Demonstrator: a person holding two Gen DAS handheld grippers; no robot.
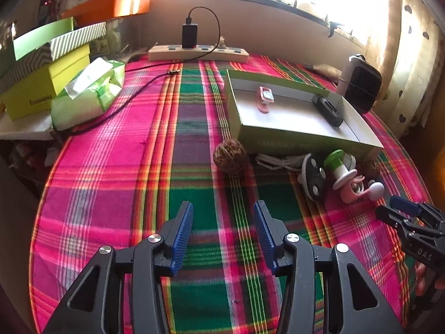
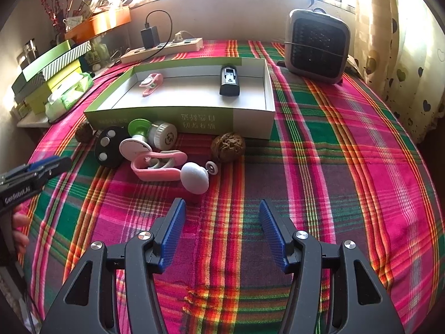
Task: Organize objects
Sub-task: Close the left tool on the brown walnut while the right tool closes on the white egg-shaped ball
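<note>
A shallow green-and-white box (image 2: 250,123) (image 1: 306,136) lies on the plaid cloth and holds a pink clip (image 2: 151,82) (image 1: 265,98) and a black device (image 2: 229,80) (image 1: 328,111). In front of it lie a brown nut (image 2: 228,147) (image 1: 230,156), a second nut (image 2: 84,131), a black disc (image 2: 109,146) (image 1: 314,176), a green-and-white spool (image 2: 151,133) (image 1: 338,167), a pink clamp (image 2: 158,167) (image 1: 354,190) and a white knob (image 2: 194,177) (image 1: 376,189). My left gripper (image 1: 224,214) is open and empty, short of the first nut. My right gripper (image 2: 221,213) is open and empty, near the knob.
A small grey fan heater (image 2: 318,44) (image 1: 361,83) stands behind the box at the right. A power strip (image 1: 198,53) (image 2: 164,50) with a black charger and cable lies at the back. Stacked green boxes (image 1: 44,83) and a tissue pack (image 1: 89,94) sit at the left.
</note>
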